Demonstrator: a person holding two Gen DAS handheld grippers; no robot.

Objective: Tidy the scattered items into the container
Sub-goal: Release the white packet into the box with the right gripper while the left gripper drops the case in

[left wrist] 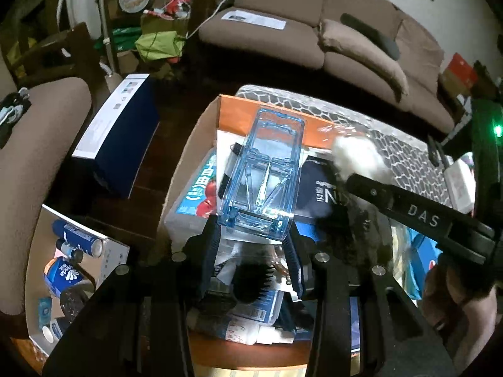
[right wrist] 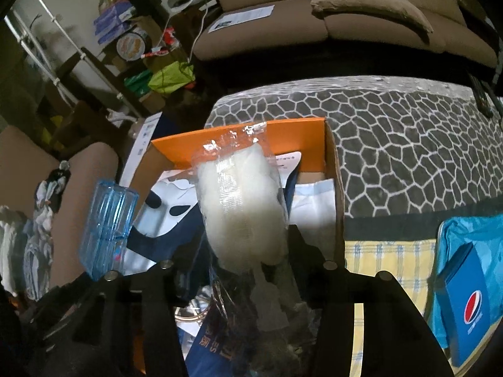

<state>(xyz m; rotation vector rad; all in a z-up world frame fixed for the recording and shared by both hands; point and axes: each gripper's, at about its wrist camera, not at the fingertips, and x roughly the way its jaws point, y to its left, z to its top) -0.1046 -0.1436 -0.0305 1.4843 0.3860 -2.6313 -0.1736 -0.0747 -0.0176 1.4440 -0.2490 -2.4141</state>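
Note:
My left gripper (left wrist: 254, 235) is shut on a clear blue plastic case (left wrist: 263, 172) and holds it over the open cardboard box (left wrist: 185, 154) with orange flaps. The box holds several packs and papers. My right gripper (right wrist: 248, 245) is shut on a clear bag of white cotton (right wrist: 242, 204) and holds it above the same box (right wrist: 338, 194). The blue case shows at the left in the right wrist view (right wrist: 105, 210). The cotton bag (left wrist: 358, 155) and the right gripper's arm show at the right in the left wrist view.
The box stands on a table with a grey stone-pattern cloth (right wrist: 393, 144). A blue Pepsi box (right wrist: 468, 308) lies at the right on a blue bag. A second carton with cans (left wrist: 69, 270) and a dark blue box (left wrist: 116, 138) sit left. A brown sofa (left wrist: 298, 31) is behind.

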